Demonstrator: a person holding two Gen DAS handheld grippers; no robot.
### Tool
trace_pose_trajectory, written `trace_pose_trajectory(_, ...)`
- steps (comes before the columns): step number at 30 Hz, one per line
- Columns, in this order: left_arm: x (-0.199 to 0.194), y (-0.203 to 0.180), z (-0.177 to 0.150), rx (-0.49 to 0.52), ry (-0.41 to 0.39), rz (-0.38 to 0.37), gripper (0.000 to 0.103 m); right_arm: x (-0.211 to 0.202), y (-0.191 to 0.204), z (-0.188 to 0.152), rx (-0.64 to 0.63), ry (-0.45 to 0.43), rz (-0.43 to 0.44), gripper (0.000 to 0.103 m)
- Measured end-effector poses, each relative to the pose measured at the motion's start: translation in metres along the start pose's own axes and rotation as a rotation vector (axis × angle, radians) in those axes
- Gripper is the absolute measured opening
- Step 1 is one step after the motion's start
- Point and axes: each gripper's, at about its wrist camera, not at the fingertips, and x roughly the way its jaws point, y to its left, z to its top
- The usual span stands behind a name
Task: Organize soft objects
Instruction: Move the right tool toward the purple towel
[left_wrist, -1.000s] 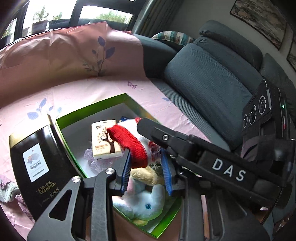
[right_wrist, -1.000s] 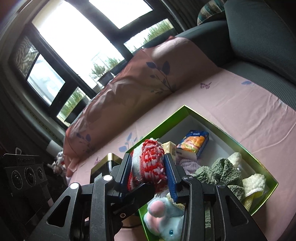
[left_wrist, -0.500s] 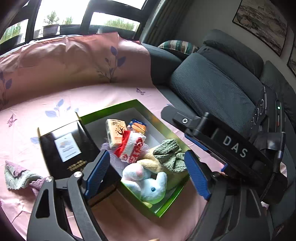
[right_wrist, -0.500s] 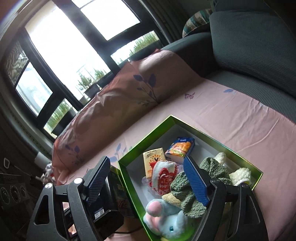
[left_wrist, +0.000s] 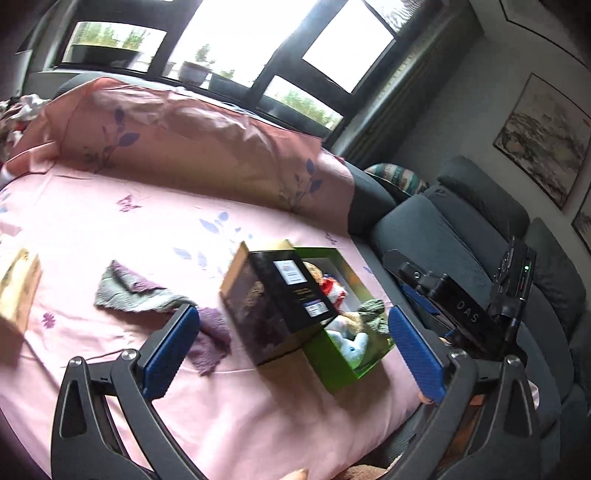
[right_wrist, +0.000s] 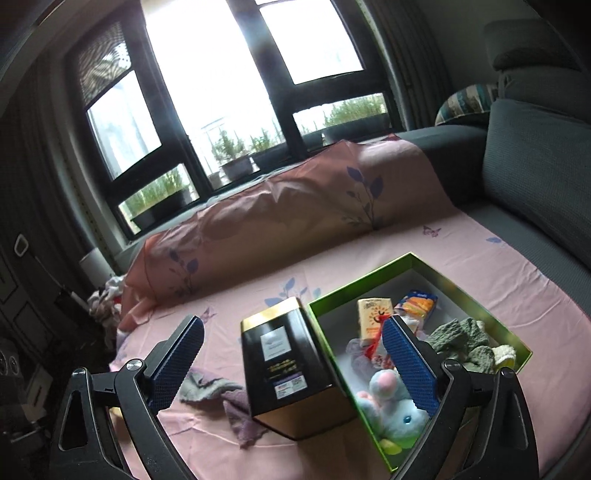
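Red knit (right_wrist: 375, 350) now lies in the green box (right_wrist: 369, 280), your right gripper (right_wrist: 295, 363) spread empty and backed off, left gripper (left_wrist: 295, 352) also apart, so the purple cloth (left_wrist: 210, 332) looks next.

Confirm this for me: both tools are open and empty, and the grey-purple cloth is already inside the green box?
Not quite. The grey-purple cloth lies on the pink sheet, outside the green box, beyond the black tin; the left wrist view shows it. Both the left tool and right tool are open and empty.
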Motion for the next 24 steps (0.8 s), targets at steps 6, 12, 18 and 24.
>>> trace_pose_trajectory(6,-0.041,0.06,-0.024,-0.064,-0.025,0.19,0.102,0.023,0.059,-0.029,-0.07,0.146,0.118,0.098)
trace_pose_trajectory(12,-0.052,0.121,-0.053,-0.14,-0.053,0.306,0.102,0.08,0.11,-0.082,-0.177,0.348,0.102,0.098)
trace_pose_trajectory(18,-0.049,0.152,-0.061,-0.209,-0.017,0.385,0.102,0.15,0.109,-0.125,-0.217,0.464,-0.061,0.096)
trace_pose_trajectory(24,-0.051,0.144,-0.065,-0.148,-0.025,0.403,0.102,0.198,0.095,-0.151,-0.227,0.551,-0.162,0.081)
